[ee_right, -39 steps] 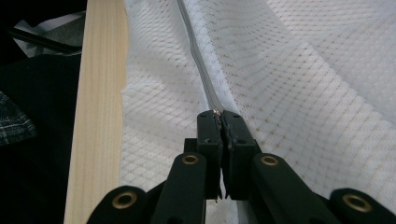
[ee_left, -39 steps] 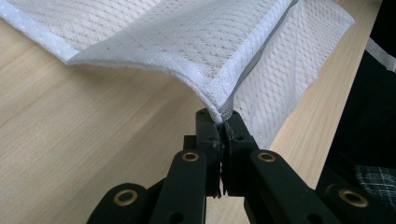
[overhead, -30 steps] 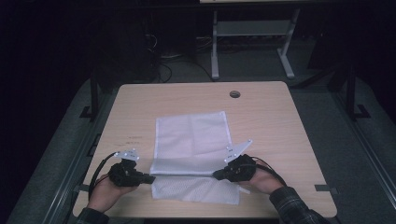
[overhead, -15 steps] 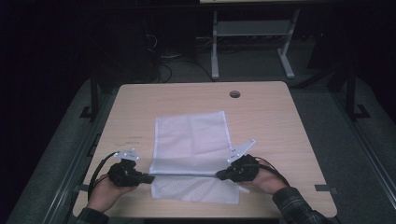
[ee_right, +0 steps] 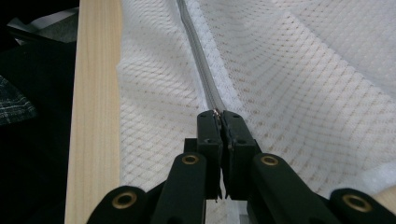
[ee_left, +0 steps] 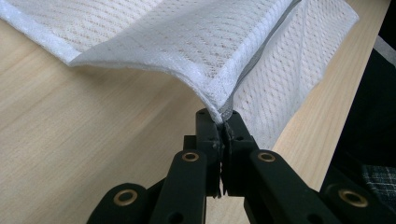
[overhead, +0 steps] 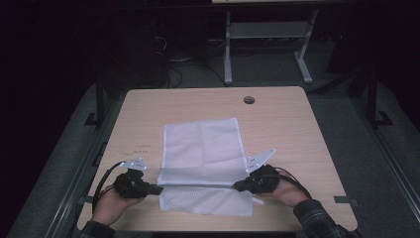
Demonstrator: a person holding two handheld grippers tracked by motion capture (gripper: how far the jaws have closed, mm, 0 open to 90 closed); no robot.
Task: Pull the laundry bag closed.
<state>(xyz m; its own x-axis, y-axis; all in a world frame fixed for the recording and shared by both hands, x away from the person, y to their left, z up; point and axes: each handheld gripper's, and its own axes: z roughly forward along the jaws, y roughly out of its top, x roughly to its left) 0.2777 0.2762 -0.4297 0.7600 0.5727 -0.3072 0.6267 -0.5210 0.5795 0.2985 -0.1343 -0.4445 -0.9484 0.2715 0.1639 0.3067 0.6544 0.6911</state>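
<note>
A white mesh bag (overhead: 202, 148) with a grey zipper (ee_right: 198, 65) lies on the wooden table (overhead: 287, 129), its near part folded over along the zipper line. My left gripper (overhead: 157, 189) is shut on the bag's left end at the zipper; in the left gripper view the jaws (ee_left: 222, 127) pinch the hemmed corner, lifting it off the wood. My right gripper (overhead: 237, 186) is shut on the right end of the zipper, with the small metal pull (ee_right: 215, 112) showing between the jaw tips. The zipper edge stretches taut between the two grippers.
A round cable hole (overhead: 249, 100) sits near the table's far edge. The table's near edge (ee_right: 95, 112) runs close to both hands. A metal stand (overhead: 267, 44) stands on the dark floor beyond the table.
The right gripper has shifted slightly to the right along the zipper line. The left gripper and the bag stay as they were.
</note>
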